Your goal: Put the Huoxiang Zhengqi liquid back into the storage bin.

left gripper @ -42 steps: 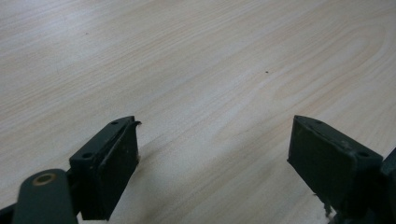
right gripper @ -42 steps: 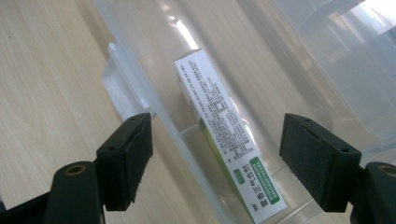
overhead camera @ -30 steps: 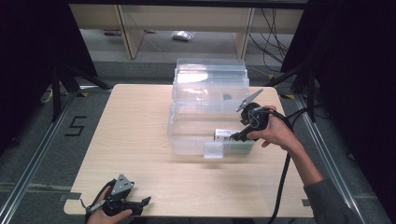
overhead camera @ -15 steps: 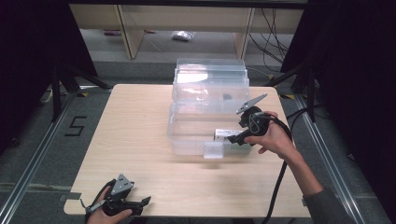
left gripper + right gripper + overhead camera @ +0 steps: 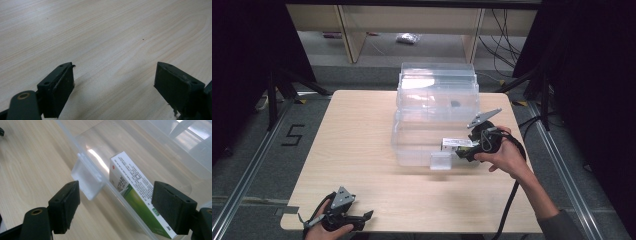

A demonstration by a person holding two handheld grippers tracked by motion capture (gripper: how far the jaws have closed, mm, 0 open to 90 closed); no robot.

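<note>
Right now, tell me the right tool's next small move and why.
Probably back the right tool straight out from the bin. Its jaws stand open and apart from the box, which leans inside against the bin's near wall, so it looks released.

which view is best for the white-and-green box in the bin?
Right gripper view: the box sits close up, print and green panel visible, leaning against the clear bin's front wall between the open jaws. High view shows it small, through plastic. Left gripper view looks at bare tabletop.
</note>
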